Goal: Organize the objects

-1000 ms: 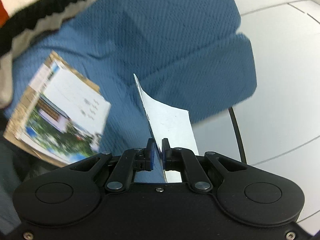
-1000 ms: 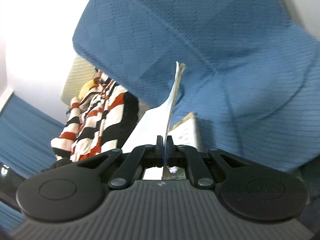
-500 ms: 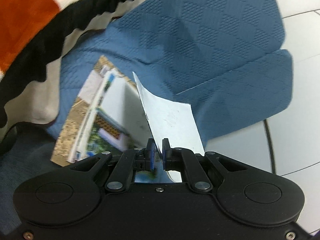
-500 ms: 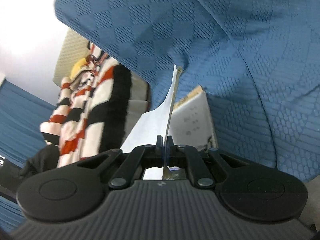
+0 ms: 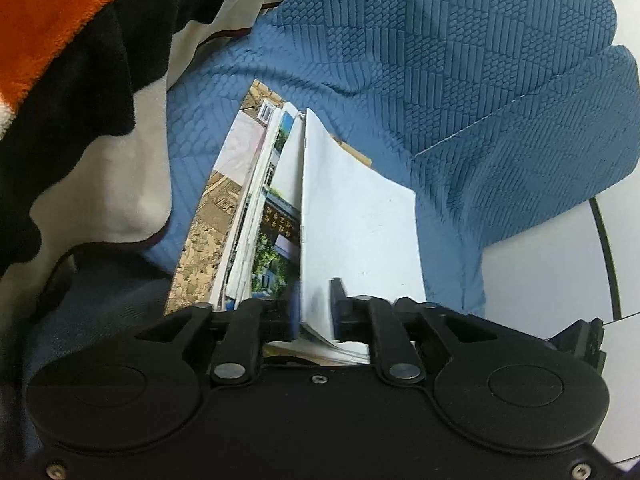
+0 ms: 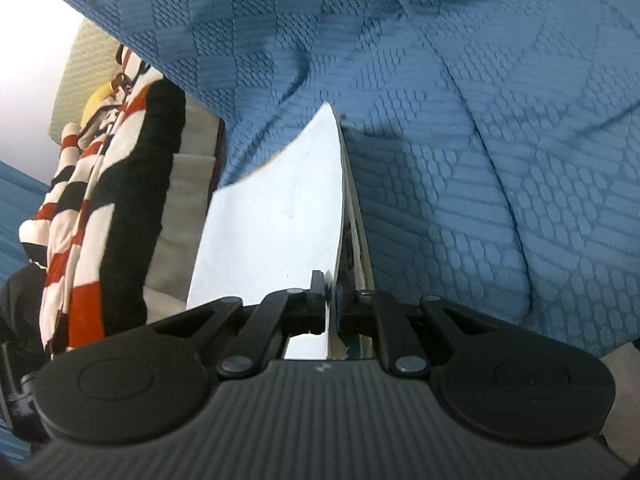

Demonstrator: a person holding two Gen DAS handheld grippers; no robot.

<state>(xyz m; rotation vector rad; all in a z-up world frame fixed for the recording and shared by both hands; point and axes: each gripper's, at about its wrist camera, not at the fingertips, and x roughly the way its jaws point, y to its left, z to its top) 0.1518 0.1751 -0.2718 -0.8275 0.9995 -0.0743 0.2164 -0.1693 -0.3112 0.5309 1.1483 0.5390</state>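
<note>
Thin, floppy booklet (image 5: 360, 216), light, slick pages; best held at edges. Left gripper (image 5: 315, 308) opening, pads off paper. Right gripper (image 6: 327, 300) opening too, sheet between, contact unclear.

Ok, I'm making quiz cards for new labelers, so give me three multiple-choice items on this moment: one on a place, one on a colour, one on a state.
1. Where does the stack of papers lie?
A on a tiled floor
B on the blue cover
C in a drawer

2. Which colours does the striped blanket show?
A green and yellow
B pink and purple
C red, black and white

3. What is between the left claw's jaws?
A a white sheet
B a pen
C nothing

Answers:
1 B, textured blue fabric surrounds the stack.
2 C, those stripes show.
3 A, the sheet runs between the opening jaws.
</note>
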